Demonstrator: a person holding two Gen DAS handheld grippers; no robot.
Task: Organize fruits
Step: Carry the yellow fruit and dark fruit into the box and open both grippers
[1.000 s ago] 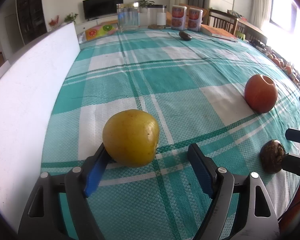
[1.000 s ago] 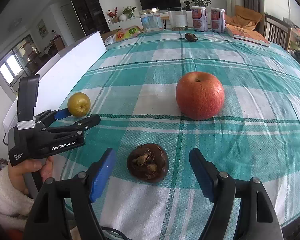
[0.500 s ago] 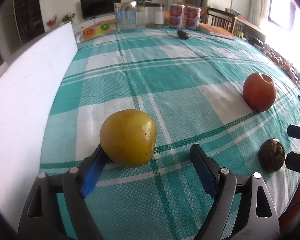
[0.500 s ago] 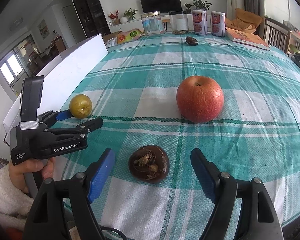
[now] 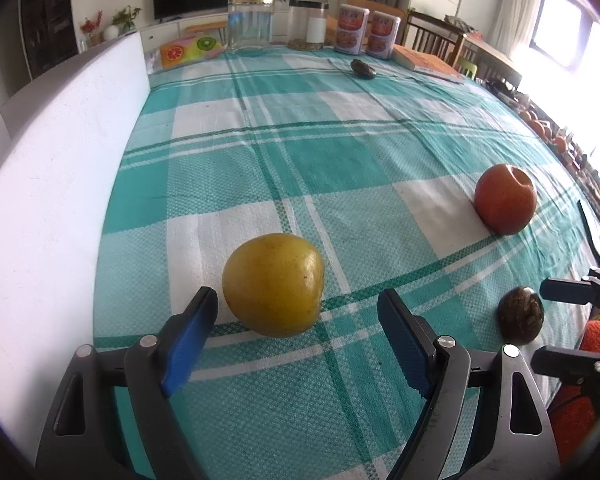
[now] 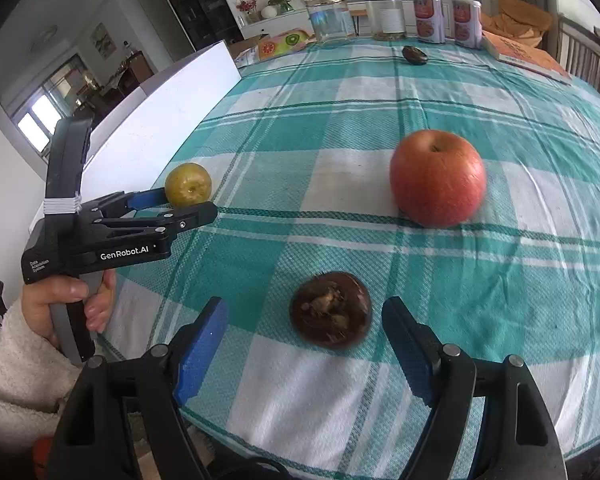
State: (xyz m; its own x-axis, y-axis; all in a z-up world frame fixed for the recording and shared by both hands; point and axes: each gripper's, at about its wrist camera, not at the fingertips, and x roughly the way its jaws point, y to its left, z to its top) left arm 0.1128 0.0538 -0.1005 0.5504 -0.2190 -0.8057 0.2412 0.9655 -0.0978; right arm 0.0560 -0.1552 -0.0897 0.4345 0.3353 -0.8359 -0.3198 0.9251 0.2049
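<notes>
Yellow fruit between parted left tool fingers

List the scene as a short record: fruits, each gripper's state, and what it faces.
surface: teal plaid tablecloth
fruits near: yellow fruit, red apple, dark brown fruit
fruit far: dark fruit near the jars
left gripper: open, yellow fruit just ahead of its fingers, not clamped
right gripper: open, dark brown fruit just ahead, untouched
</notes>
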